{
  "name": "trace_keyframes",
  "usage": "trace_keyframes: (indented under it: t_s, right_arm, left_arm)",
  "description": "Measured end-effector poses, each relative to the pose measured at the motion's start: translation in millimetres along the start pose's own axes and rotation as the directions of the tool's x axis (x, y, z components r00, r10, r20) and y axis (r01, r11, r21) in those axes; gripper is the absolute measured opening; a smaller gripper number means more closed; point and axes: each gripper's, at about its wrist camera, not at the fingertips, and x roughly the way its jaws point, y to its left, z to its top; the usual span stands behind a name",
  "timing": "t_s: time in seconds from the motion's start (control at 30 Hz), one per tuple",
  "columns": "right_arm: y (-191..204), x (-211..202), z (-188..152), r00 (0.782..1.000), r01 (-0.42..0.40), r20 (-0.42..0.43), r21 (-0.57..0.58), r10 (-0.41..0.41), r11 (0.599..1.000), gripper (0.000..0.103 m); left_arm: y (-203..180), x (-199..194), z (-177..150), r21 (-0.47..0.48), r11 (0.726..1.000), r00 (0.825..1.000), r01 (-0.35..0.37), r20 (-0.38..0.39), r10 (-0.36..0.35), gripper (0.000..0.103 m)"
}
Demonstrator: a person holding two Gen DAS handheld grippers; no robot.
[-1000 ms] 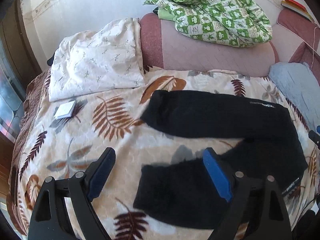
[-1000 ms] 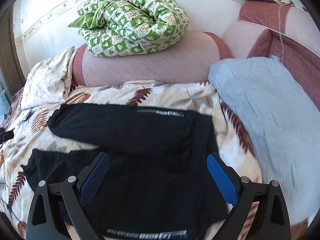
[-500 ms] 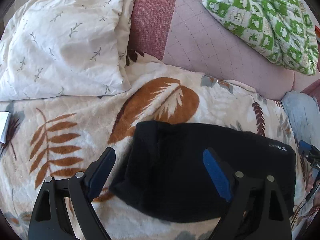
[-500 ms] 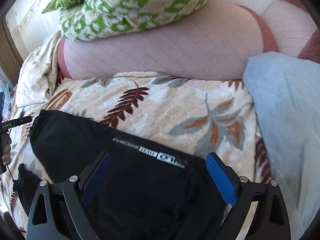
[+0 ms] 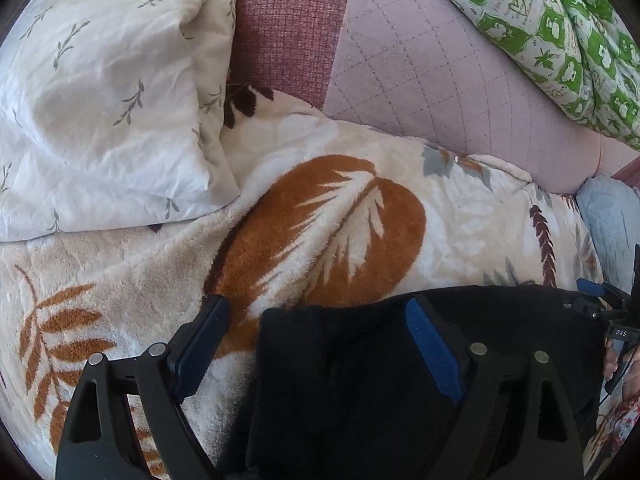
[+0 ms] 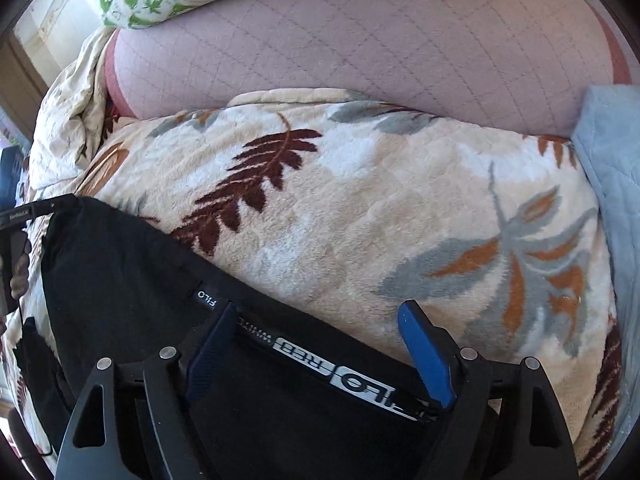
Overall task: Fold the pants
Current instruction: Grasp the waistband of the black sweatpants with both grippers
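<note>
Black pants (image 5: 360, 380) lie on a leaf-print fleece blanket (image 5: 328, 232). In the left wrist view my left gripper (image 5: 316, 340) is open, low over the far leg's cuff end, its jaws straddling the cuff's corner. In the right wrist view my right gripper (image 6: 320, 344) is open over the waistband (image 6: 340, 372) with its white lettered strip, at the far edge of the pants (image 6: 120, 280). Neither gripper holds cloth. The right gripper also shows at the right edge of the left wrist view (image 5: 600, 304).
A white leaf-print pillow (image 5: 100, 100) lies at the far left. A pink quilted bolster (image 6: 360, 40) runs along the back, with a green patterned quilt (image 5: 560, 32) on it. A light blue cloth (image 6: 612, 168) lies at the right.
Both grippers have moved forward and down toward the pants' far edge: the left from the near leg to the far leg's cuff, the right up to the waistband. Both stayed open.
</note>
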Motion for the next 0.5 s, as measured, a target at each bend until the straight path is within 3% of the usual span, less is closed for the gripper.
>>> trace_keyframes:
  t_s: [0.07, 0.1, 0.13, 0.17, 0.23, 0.27, 0.33, 0.5]
  right_arm:
    - [4.8, 1.1, 1.1, 1.000, -0.010, 0.000, -0.021, 0.010, 1.000, 0.083]
    - [8.8, 1.4, 0.6, 1.000, -0.011, 0.001, -0.041, 0.011, 0.999, 0.078]
    - [11.4, 1.1, -0.5, 1.000, -0.016, 0.002, -0.056, 0.016, 0.998, 0.068]
    - [13.6, 1.2, -1.0, 1.000, -0.024, 0.002, -0.065, 0.024, 0.998, 0.064]
    - [17.3, 0.1, -1.1, 0.999, -0.042, 0.002, -0.073, 0.042, 0.996, 0.043]
    - [19.4, -1.0, -0.9, 0.999, -0.039, 0.001, -0.078, 0.040, 0.996, 0.039]
    - [18.7, -5.3, -0.4, 0.999, -0.034, 0.002, -0.082, 0.034, 0.996, 0.007]
    - [18.6, -22.5, -5.4, 1.000, -0.024, 0.017, -0.060, 0.025, 0.998, 0.003]
  left_arm:
    - [-5.5, 1.3, -0.5, 0.020, 1.000, 1.000, -0.009, 0.001, 0.009, 0.088]
    - [-9.2, 0.5, -2.4, 0.034, 0.999, 1.000, -0.017, 0.009, 0.017, 0.075]
    - [-12.9, 0.1, -4.1, 0.050, 0.998, 0.999, -0.037, 0.015, 0.036, 0.048]
    - [-16.3, -0.5, -5.7, 0.069, 0.994, 0.997, -0.079, 0.023, 0.078, 0.039]
    - [-19.3, -4.8, -8.6, 0.092, 0.990, 0.994, -0.106, 0.038, 0.103, 0.020]
    - [-20.0, -8.2, -9.1, 0.099, 0.990, 0.994, -0.101, 0.044, 0.097, 0.018]
    - [-22.4, -17.6, -10.3, 0.107, 0.990, 0.995, -0.088, 0.058, 0.083, 0.015]
    - [-38.4, -40.7, -15.2, 0.140, 0.984, 0.989, -0.113, 0.111, 0.097, 0.014]
